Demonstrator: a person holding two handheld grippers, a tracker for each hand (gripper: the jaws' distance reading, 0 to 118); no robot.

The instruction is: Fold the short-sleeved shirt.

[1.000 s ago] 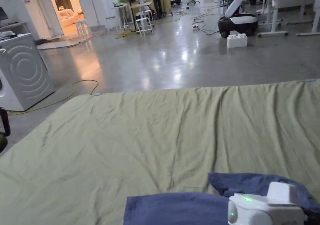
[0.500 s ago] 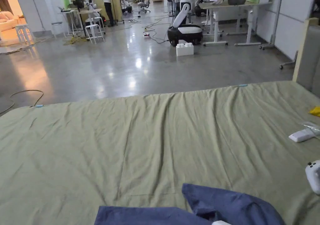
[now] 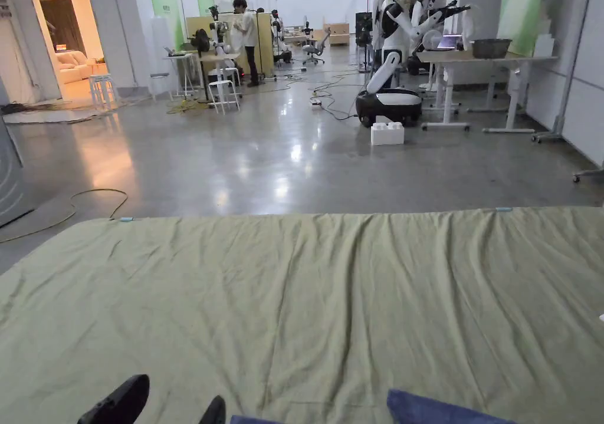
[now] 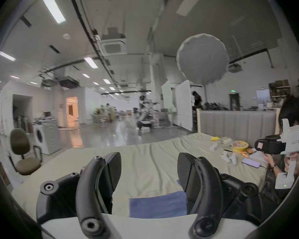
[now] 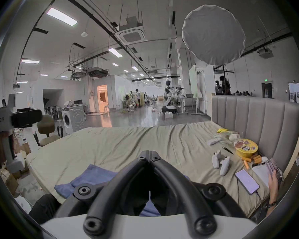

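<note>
Green sheet (image 3: 307,301), blue shirt (image 4: 155,204) beneath parted left gripper (image 4: 148,170) jaws; right gripper (image 5: 149,154) jaws together

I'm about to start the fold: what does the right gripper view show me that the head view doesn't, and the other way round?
Right gripper view adds: the right gripper, jaws shut on nothing, plus the padded headboard, phone and yellow tin at the bed's right end. Head view adds: a blue clip at the sheet's far edge. Both share: the green sheet, the blue shirt at its near edge, and the left gripper.
</note>
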